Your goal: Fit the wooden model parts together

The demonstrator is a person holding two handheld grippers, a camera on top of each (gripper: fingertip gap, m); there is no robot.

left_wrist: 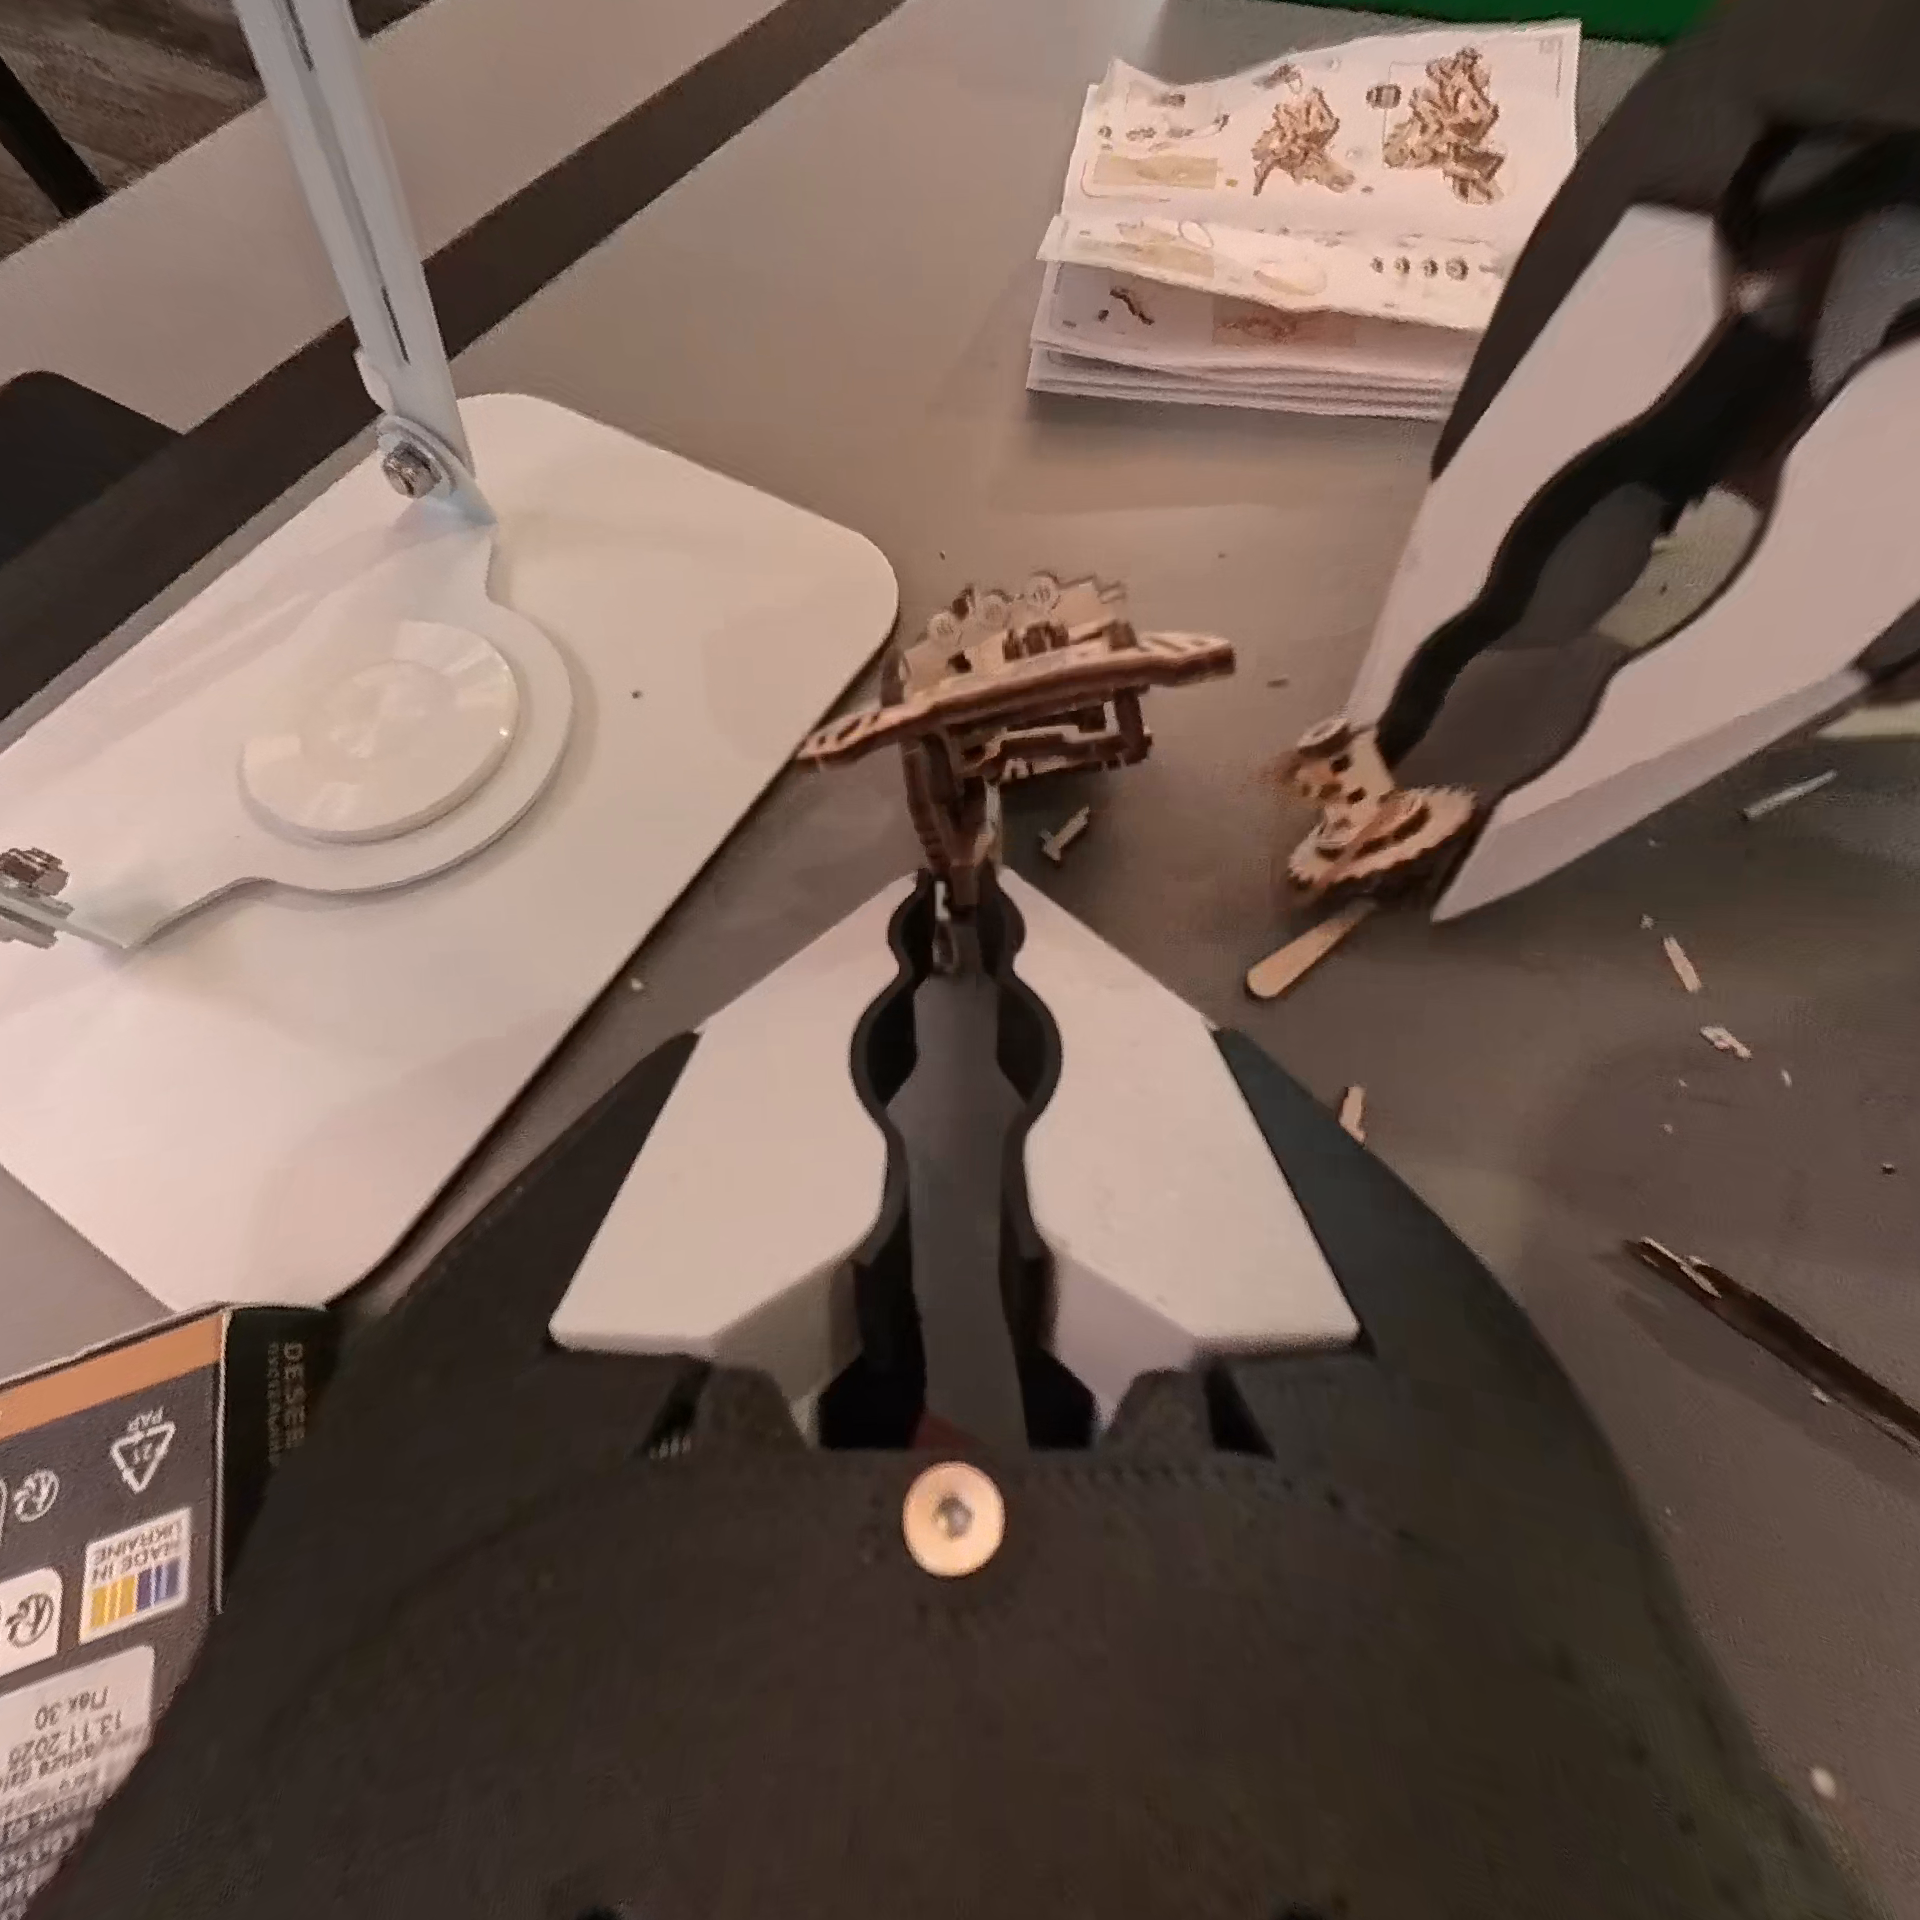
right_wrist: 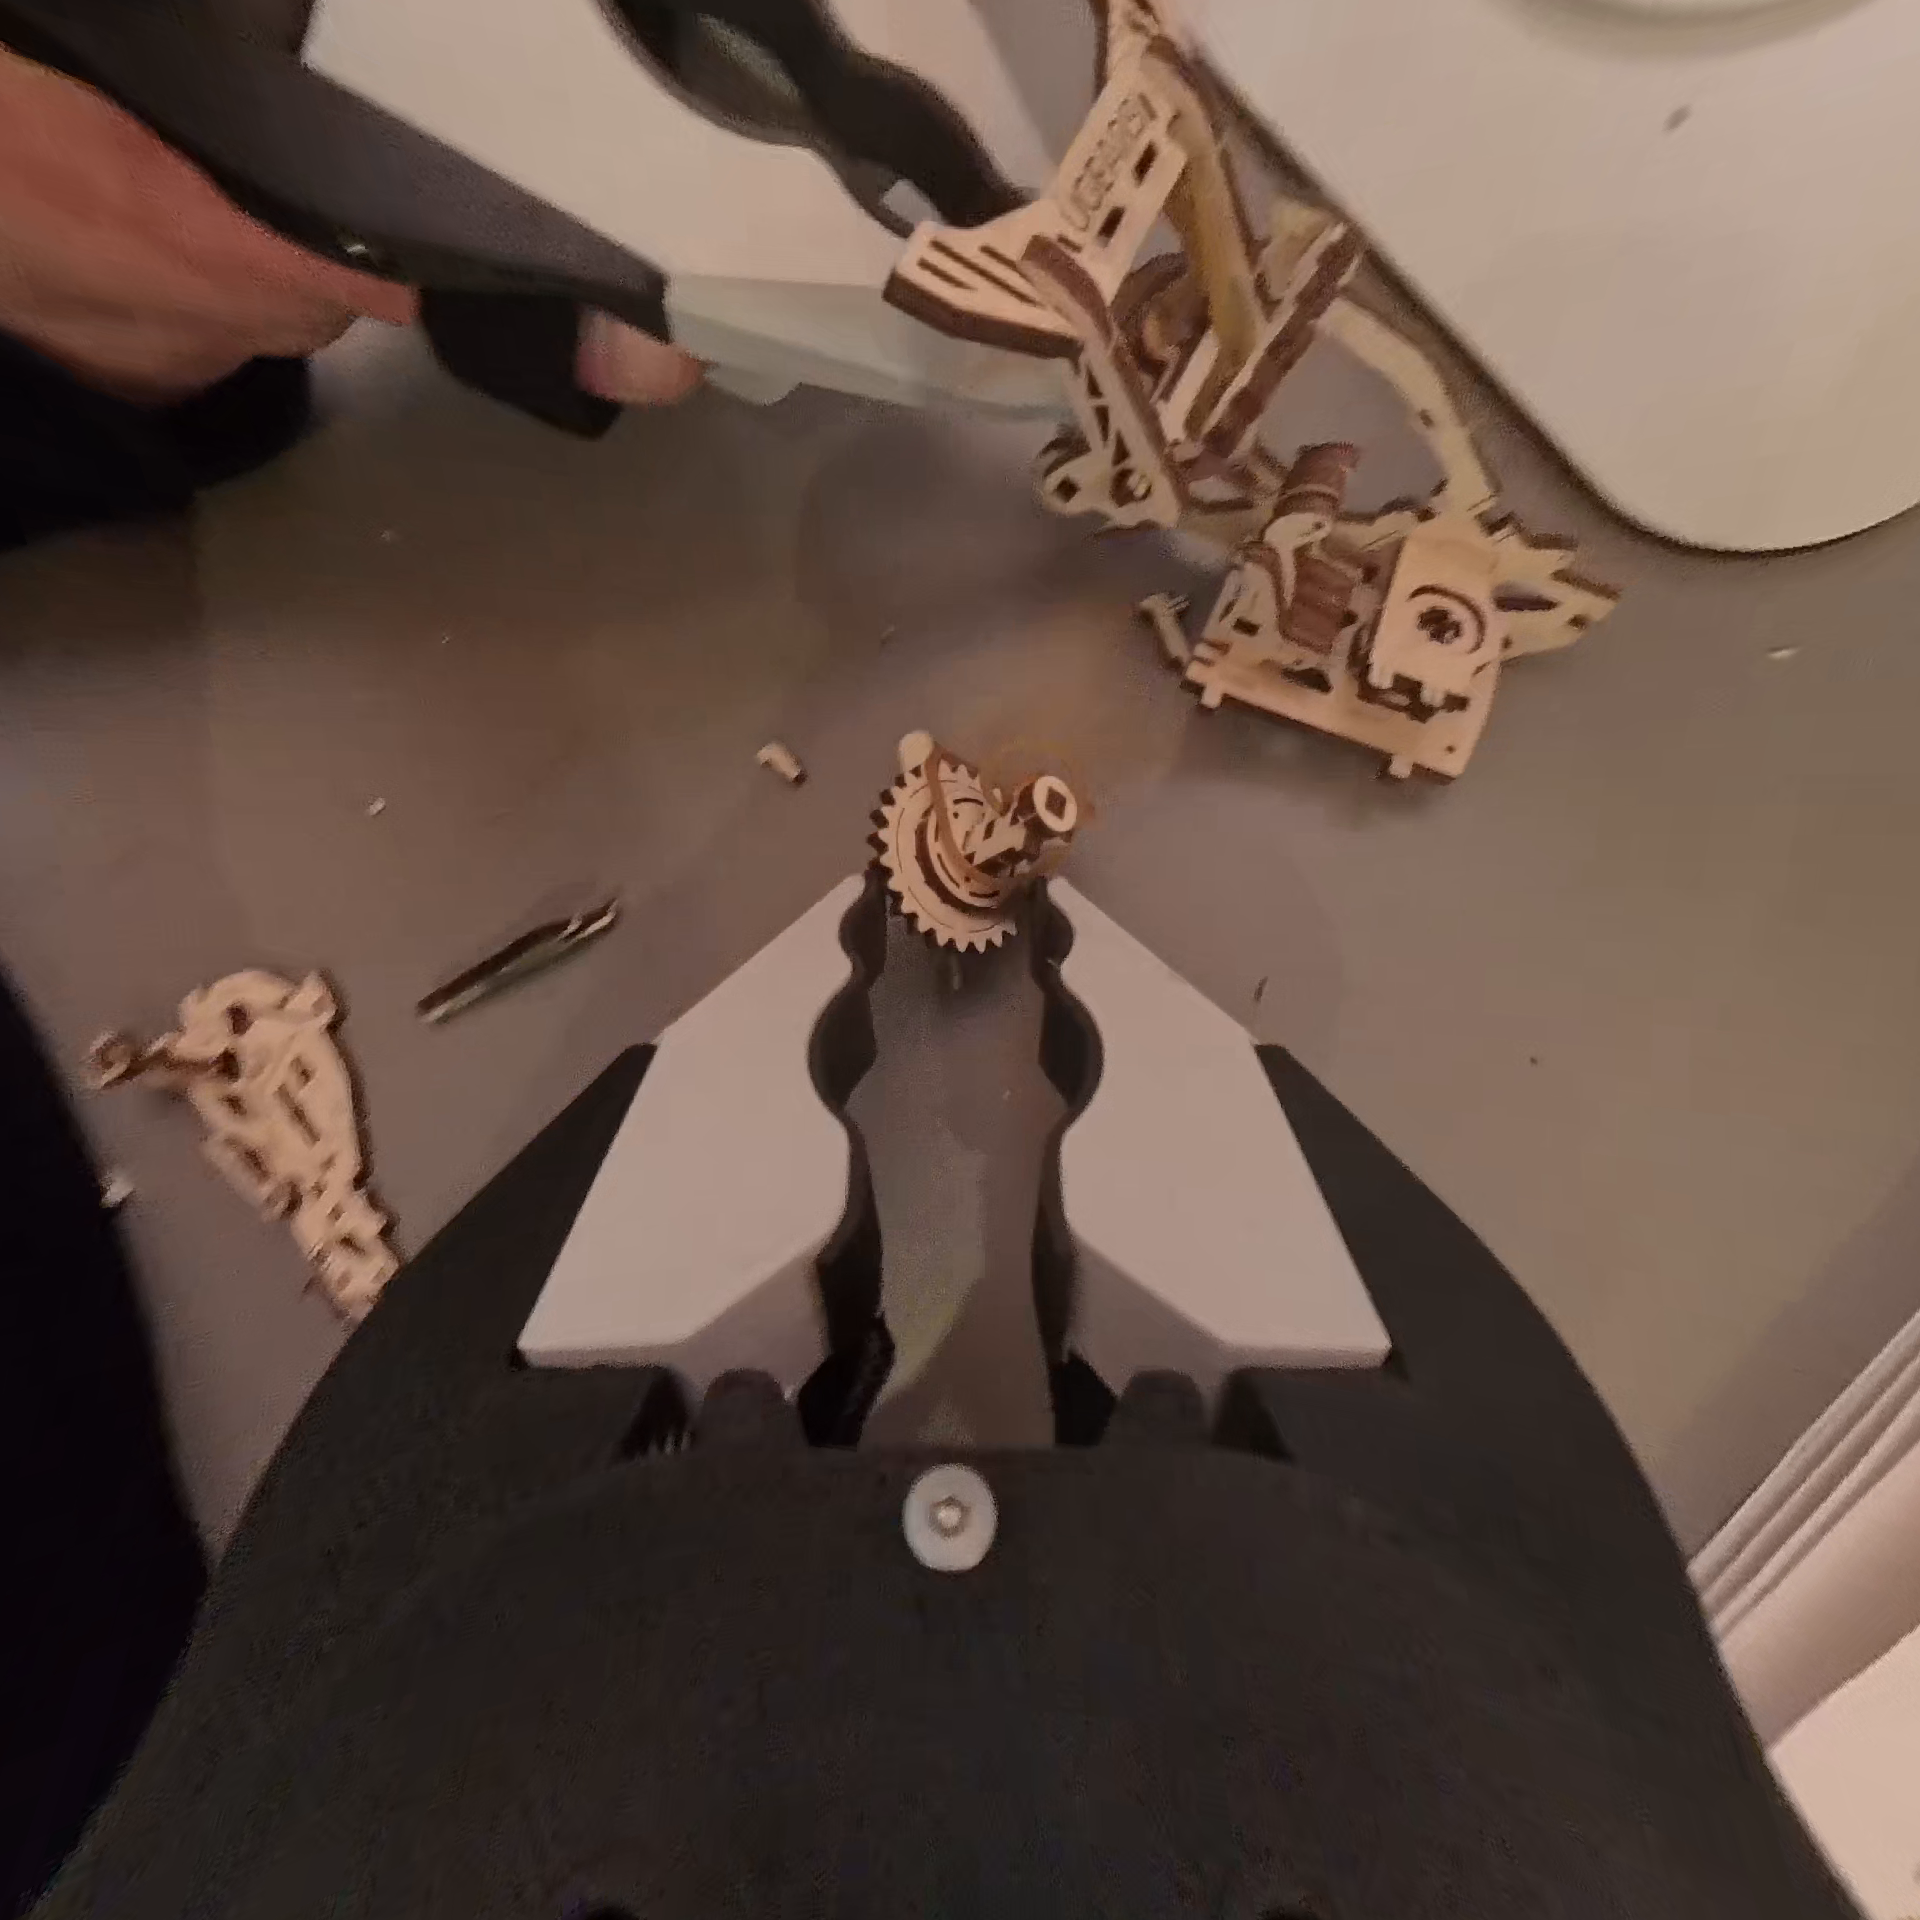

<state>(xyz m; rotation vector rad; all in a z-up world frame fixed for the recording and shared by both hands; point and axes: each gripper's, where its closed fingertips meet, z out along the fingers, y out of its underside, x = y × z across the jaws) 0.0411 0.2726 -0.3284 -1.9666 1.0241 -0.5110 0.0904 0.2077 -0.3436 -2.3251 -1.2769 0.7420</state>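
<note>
- Right now my left gripper [left_wrist: 961, 914] has its black pads nearly together, pinching a thin dark-brown strut of the pale laser-cut wooden model frame [left_wrist: 1023, 691]; the pads look pressed on it, though blur at the tips leaves me slightly unsure.
- That frame is tilted, its far end low over the grey worktop [left_wrist: 831, 312], just beside the rounded corner of the white flat lamp base [left_wrist: 312, 831].
- My right gripper [right_wrist: 961, 914] is narrowed on a small toothed wooden gear assembly [right_wrist: 966, 842] with a square-holed hub; the toothed wheel sits between the fingertips and both pads appear to bear on it.
- From the left wrist camera the gear assembly [left_wrist: 1371, 821] is close to the worktop, right of the frame and apart from it, above a flat pale wooden stick [left_wrist: 1304, 956].
- A stapled white instruction booklet [left_wrist: 1278, 239] lies toward the worktop's far edge.
- A second flat pale wooden lattice part [right_wrist: 281, 1122] lies at the left of the right wrist view, with a thin dark metal tool [right_wrist: 520, 961] just beside it.
- Small wood chips [left_wrist: 1683, 961] are scattered over the worktop.
- A dark printed cardboard box [left_wrist: 114, 1507] sits at the near left corner.
- A person's hand [right_wrist: 135, 249] grips the left gripper's handle.
</note>
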